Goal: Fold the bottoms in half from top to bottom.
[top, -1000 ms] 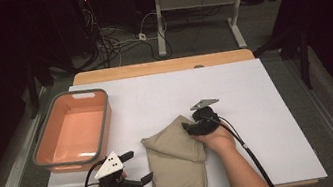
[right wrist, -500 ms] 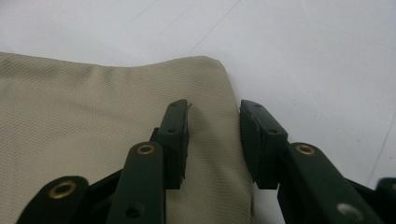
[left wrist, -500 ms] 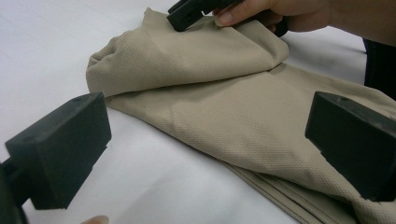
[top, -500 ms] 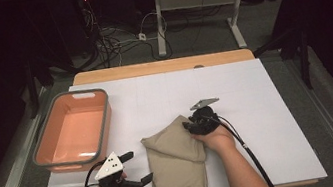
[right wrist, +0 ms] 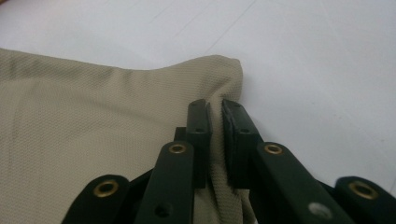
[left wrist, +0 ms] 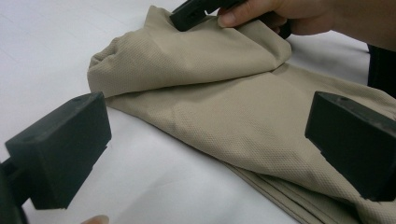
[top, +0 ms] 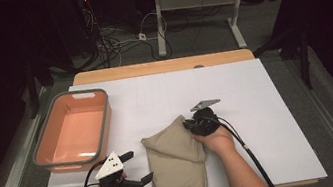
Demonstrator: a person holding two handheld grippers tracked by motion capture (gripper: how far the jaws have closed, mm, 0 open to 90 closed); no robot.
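The left gripper (top: 133,168) waits wide open beside the folded tan cloth (top: 176,168) on the white surface (top: 268,108). The right gripper (right wrist: 215,114) has just been closing and now pinches only the cloth's far corner, so a lift could slip or undo the fold.

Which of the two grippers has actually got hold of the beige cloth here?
The right gripper: its jaws have just been closing and now pinch a fold of the beige cloth at its far corner. The left gripper stands open beside the cloth.

One tan cloth (top: 176,168), one orange bin (top: 72,131), two grippers (top: 133,168) (top: 190,124), one white table (top: 258,109).
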